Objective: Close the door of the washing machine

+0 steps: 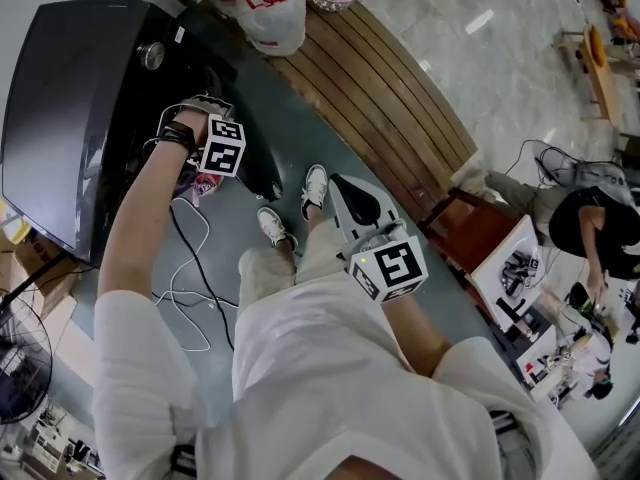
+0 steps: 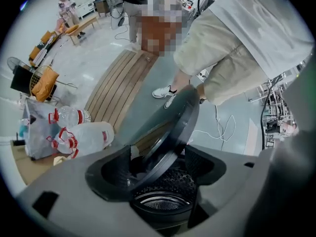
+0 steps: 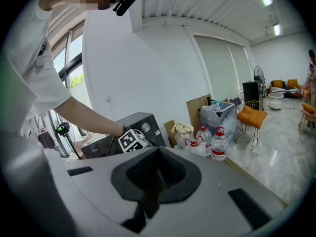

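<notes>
The black washing machine (image 1: 70, 118) stands at the upper left of the head view, and it also shows in the right gripper view, as the machine (image 3: 136, 125). Its round dark door (image 2: 180, 117) stands ajar above the drum opening (image 2: 158, 204). My left gripper (image 1: 205, 118) points steeply down at the door (image 1: 255, 168). In the left gripper view that gripper (image 2: 163, 172) is open, and the door's rim runs slantwise between its jaws. My right gripper (image 1: 345, 193) hangs over the floor, away from the machine. In its own view the gripper (image 3: 150, 181) is shut on nothing.
A wooden slatted strip (image 1: 380, 88) runs along the floor beside the machine. Water bottles and plastic bags (image 1: 270, 8) sit at its far end. A white cable (image 1: 190, 288) lies by my shoes (image 1: 315, 188). Another person (image 1: 590, 228) works at a table on the right.
</notes>
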`<state>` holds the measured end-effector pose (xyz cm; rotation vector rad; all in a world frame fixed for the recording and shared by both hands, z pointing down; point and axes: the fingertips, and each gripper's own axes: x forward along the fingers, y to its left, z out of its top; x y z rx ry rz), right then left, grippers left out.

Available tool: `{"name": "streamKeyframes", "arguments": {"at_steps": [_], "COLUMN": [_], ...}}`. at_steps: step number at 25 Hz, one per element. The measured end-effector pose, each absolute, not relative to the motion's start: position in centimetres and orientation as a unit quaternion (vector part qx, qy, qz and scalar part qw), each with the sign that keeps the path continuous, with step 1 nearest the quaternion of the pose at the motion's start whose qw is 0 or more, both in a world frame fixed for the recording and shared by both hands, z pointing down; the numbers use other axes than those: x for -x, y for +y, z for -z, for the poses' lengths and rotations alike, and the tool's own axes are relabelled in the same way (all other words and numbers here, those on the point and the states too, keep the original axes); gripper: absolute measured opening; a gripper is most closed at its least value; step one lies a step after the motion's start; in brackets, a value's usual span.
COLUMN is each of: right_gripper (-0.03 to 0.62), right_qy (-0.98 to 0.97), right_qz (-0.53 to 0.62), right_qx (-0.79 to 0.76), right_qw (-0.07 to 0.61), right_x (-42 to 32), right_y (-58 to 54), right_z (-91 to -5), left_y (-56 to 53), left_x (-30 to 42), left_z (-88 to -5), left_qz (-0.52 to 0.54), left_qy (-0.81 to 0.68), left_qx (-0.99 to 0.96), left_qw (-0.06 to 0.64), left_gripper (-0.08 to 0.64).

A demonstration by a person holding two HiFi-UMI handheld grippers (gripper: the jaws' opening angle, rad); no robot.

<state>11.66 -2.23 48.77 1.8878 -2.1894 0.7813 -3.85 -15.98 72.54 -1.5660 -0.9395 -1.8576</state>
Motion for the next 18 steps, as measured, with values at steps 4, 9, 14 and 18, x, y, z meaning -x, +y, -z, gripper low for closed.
{"name": "streamKeyframes", "arguments": {"at_steps": [4,9,14,18], "right_gripper": [-0.002,-0.002,-0.002,-0.002], "right_qy": [-0.733,-0.739,-0.742,-0.747], "right_qz": [-0.261,-0.259,-0.259,-0.262], "right_qx": [-0.624,-0.617,-0.614,-0.607], "right_qw": [0.075,0.074,0.072,0.071], "right_x": [-10.6,-9.4,-8.8,-7.6], "right_y": [-2.9,-3.5,-4.1,-4.6], "right_z": [-48.8,-48.7,-48.5,-48.5], "left_y": [-16.0,-15.9,-15.4,-15.6], "left_x": [5.6,7.5,7.9,9.6], "left_z": [-72.4,-72.4,-71.2,-71.2], "left_qz": [0.692,0.695,0.696,0.703], "left_qy": [-0.355,-0.365,-0.345,-0.332], "left_qx": [0.569,0.556,0.589,0.582], "left_qw": [0.267,0.273,0.221,0.238], "left_gripper": [0.337,0.345,0.344,0.341]}}
